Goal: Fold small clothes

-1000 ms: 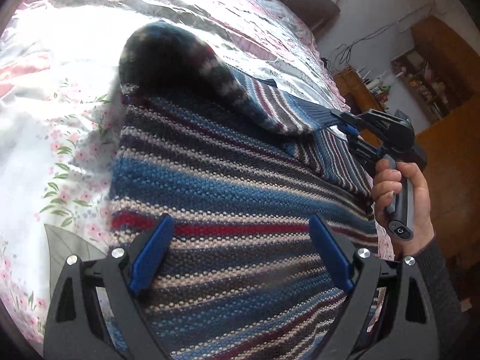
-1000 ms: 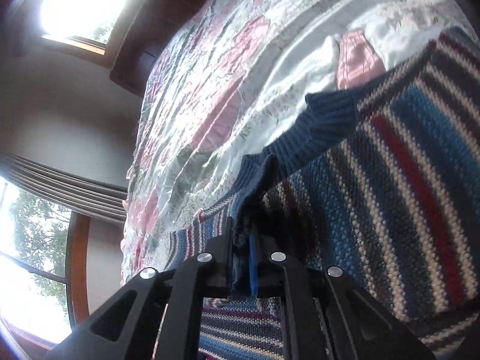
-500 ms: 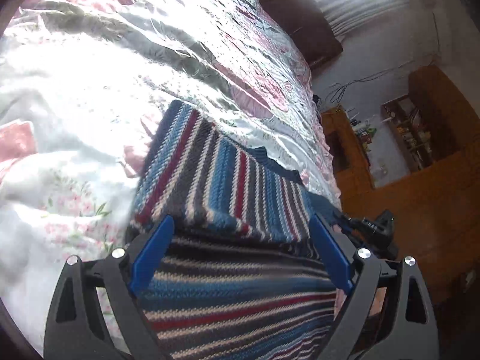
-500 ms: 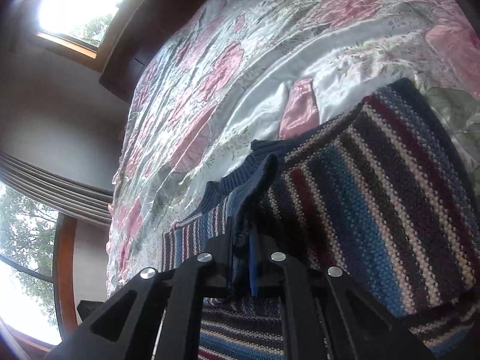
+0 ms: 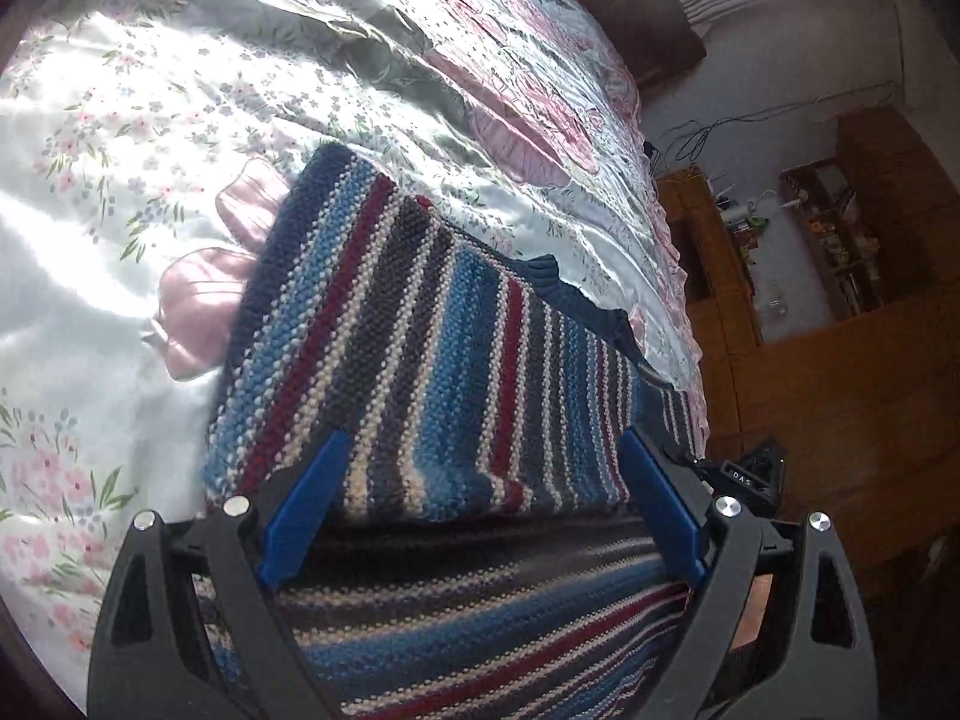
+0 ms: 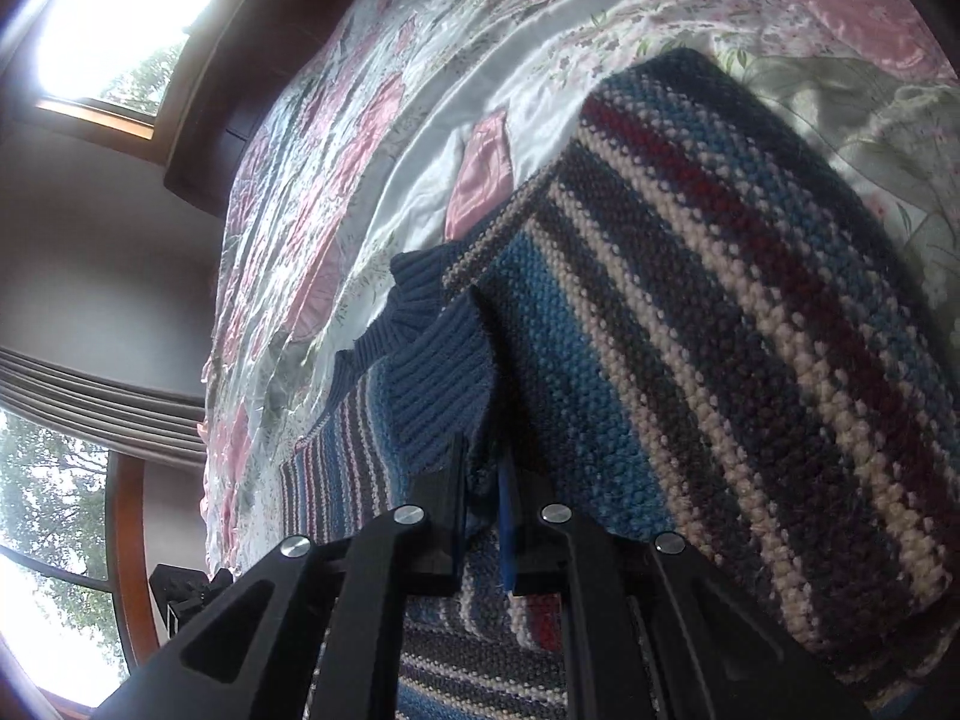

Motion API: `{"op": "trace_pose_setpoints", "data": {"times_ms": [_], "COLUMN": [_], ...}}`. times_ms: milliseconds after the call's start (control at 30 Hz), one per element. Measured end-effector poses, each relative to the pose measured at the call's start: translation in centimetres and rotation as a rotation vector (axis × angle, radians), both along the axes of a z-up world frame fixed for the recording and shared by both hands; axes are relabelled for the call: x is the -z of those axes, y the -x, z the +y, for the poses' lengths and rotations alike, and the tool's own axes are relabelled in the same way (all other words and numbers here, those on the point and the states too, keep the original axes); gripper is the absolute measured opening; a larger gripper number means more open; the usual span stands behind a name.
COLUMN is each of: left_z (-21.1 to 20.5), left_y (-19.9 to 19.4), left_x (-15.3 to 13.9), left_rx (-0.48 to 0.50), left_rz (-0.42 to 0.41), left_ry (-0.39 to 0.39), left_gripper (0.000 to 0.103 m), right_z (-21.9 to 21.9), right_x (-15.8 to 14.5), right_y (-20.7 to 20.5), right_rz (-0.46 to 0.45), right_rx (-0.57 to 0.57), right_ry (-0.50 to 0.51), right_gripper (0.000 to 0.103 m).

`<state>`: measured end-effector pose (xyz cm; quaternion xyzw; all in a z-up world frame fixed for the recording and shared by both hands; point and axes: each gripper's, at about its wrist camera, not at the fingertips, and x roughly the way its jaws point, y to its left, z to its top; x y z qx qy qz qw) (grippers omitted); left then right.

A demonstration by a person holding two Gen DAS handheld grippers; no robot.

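A knitted sweater (image 5: 432,360) striped in blue, dark red, grey and cream lies on the bed, one part folded flat over the rest. My left gripper (image 5: 483,501) hangs open just above the fold line, its blue pads (image 5: 303,507) wide apart with the knit spanning the gap. In the right wrist view the sweater (image 6: 750,312) fills the right side. My right gripper (image 6: 483,480) is shut on its navy ribbed edge (image 6: 432,396). The right gripper (image 5: 750,480) also shows at the sweater's right edge in the left wrist view.
The sweater rests on a shiny floral bedspread (image 5: 240,90) in pink, grey and white. Wooden shelves (image 5: 840,228) and a wooden floor lie beyond the bed's right edge. A window (image 6: 120,18), curtains (image 6: 90,396) and the other gripper (image 6: 186,594) appear in the right wrist view.
The raised hump of sweater has come down into a flat folded layer. My right gripper carried the ribbed edge across while staying shut. The left gripper drew back to the fold line, still open.
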<state>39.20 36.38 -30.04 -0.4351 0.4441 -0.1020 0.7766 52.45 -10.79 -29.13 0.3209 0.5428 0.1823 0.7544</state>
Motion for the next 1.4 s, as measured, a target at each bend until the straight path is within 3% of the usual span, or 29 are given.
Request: {"op": "trace_pose_setpoints", "data": {"times_ms": [133, 200, 367, 533, 567, 667, 733, 867, 933, 1033, 1067, 1167, 1233, 1300, 1400], "left_z": [0.2, 0.1, 0.0, 0.3, 0.4, 0.6, 0.7, 1.2, 1.0, 0.4, 0.4, 0.5, 0.6, 0.6, 0.0], "left_y": [0.0, -0.1, -0.2, -0.5, -0.5, -0.6, -0.5, 0.5, 0.9, 0.9, 0.8, 0.5, 0.7, 1.5, 3.3], "left_x": [1.2, 1.3, 1.3, 1.7, 1.8, 2.3, 2.3, 0.3, -0.7, -0.4, 0.1, 1.5, 1.1, 0.2, -1.4], "left_rx": [-0.002, 0.005, 0.006, 0.016, 0.019, 0.034, 0.044, 0.031, 0.042, 0.067, 0.066, 0.074, 0.062, 0.049, 0.075], "left_rz": [0.019, 0.019, 0.013, 0.025, 0.026, 0.023, 0.019, -0.016, -0.038, -0.002, 0.017, 0.059, 0.064, 0.065, 0.034], "left_ry": [-0.002, -0.012, -0.015, -0.003, 0.001, 0.009, 0.011, 0.002, -0.022, -0.039, -0.048, -0.043, -0.047, -0.046, -0.083], "left_gripper": [0.09, 0.09, 0.091, 0.091, 0.091, 0.091, 0.088, 0.089, 0.091, 0.091, 0.091, 0.091, 0.091, 0.091, 0.093], "right_z": [-0.8, -1.5, 0.5, 3.6, 3.7, 3.0, 2.2, 1.1, 1.3, 1.4, 1.4, 0.2, -1.3, -2.9, -5.4], "right_x": [-0.2, -1.6, -4.3, -1.2, -0.4, 1.0, 1.1, -1.3, -2.2, -1.4, -0.8, 0.8, 0.0, -1.4, -3.5], "right_y": [0.3, 0.4, -1.5, -4.3, -4.5, -4.6, -4.4, -2.5, -1.0, 0.6, 0.8, 0.9, 1.5, 3.1, 5.1], "right_rz": [-0.001, -0.038, -0.121, -0.05, -0.031, -0.022, -0.026, -0.074, -0.093, -0.065, -0.052, -0.021, -0.035, -0.057, -0.119], "right_rx": [0.009, 0.04, 0.013, -0.024, -0.021, -0.023, -0.024, -0.035, -0.067, -0.088, -0.089, -0.063, -0.012, 0.009, 0.014], "right_ry": [0.03, 0.071, 0.044, 0.012, 0.012, 0.028, 0.031, 0.002, -0.017, -0.027, -0.014, -0.016, -0.032, -0.062, -0.011], "right_gripper": [0.012, 0.022, 0.022, 0.022, 0.021, 0.002, 0.0, 0.021, 0.021, 0.022, 0.021, 0.001, 0.008, 0.03, 0.031]}}
